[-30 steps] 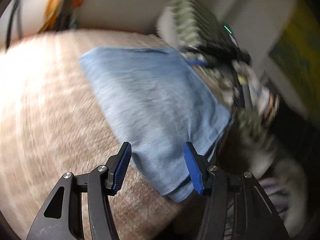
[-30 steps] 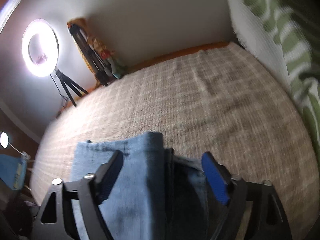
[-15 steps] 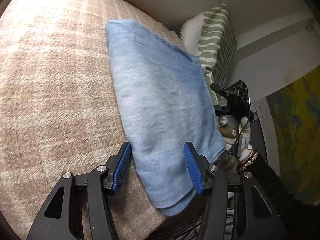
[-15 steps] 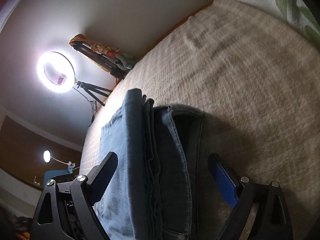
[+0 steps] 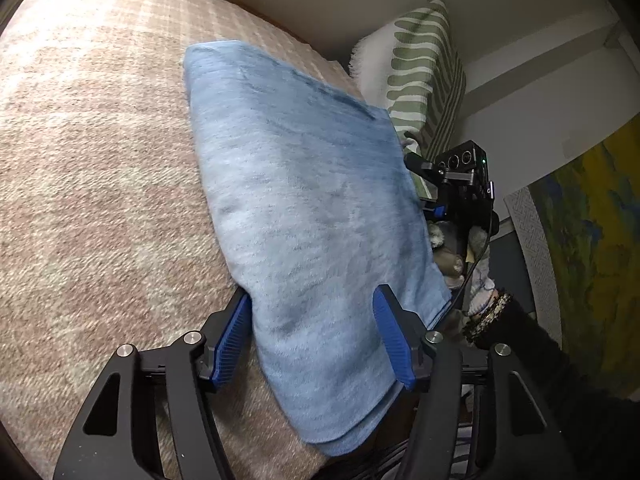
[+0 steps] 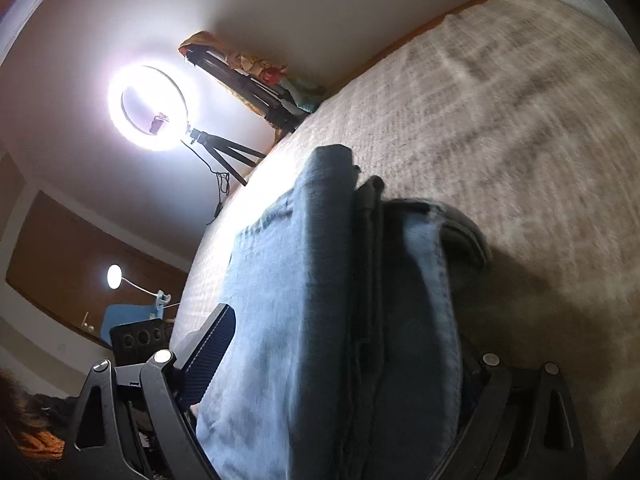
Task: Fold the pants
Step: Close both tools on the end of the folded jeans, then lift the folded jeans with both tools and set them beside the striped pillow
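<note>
Folded light-blue jeans [image 5: 312, 200] lie on a tan checked bed blanket [image 5: 100, 160]. My left gripper [image 5: 314, 344] straddles their near end, its jaws opening. The denim lies between the blue pads [image 5: 232, 344] and is not pinched. At the far right side of the pants a hand holds the right gripper's body [image 5: 460, 184]. In the right wrist view the stacked denim layers [image 6: 320, 320] fill the wide span of my right gripper [image 6: 348, 332]. Its left pad [image 6: 208, 352] stands just off the cloth, and the other pad is hidden behind the denim.
A green-and-white striped pillow [image 5: 424, 80] leans at the head of the bed. A lit ring light [image 6: 150, 108] on a tripod stands beyond the bed's far side, with a small lamp [image 6: 114, 276] lower down. The bed's edge runs just under my left gripper.
The left view rolled and steadied over the pants, and its jaws widened a little. The right gripper sank and tipped down, so the folded stack now fills its jaws.
</note>
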The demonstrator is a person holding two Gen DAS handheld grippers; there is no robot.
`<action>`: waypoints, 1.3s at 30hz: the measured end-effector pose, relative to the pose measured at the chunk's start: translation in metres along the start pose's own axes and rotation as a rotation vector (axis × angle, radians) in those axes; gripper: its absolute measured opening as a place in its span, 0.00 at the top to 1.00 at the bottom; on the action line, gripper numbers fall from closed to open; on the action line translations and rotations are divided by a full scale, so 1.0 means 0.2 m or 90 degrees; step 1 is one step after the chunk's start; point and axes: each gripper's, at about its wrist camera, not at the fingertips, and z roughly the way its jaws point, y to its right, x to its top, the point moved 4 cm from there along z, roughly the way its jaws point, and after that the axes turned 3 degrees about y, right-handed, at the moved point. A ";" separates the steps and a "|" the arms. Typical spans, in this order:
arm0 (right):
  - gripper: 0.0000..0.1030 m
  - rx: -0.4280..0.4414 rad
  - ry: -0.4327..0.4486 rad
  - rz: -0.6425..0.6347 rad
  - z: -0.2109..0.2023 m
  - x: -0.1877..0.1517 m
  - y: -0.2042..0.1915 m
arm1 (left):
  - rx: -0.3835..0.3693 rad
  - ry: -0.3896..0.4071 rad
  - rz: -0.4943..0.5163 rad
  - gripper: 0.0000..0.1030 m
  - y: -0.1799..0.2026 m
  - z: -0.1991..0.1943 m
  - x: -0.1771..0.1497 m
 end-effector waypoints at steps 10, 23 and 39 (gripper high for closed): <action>0.47 -0.042 0.031 -0.005 -0.01 0.02 -0.06 | -0.024 0.007 -0.042 0.46 0.01 0.05 0.05; 0.73 -0.196 0.023 -0.104 0.00 0.02 -0.21 | 0.050 0.005 0.023 0.69 0.08 0.14 0.09; 0.81 -0.294 0.085 -0.251 -0.03 0.17 -0.64 | 0.018 0.057 0.081 0.83 0.20 0.01 0.29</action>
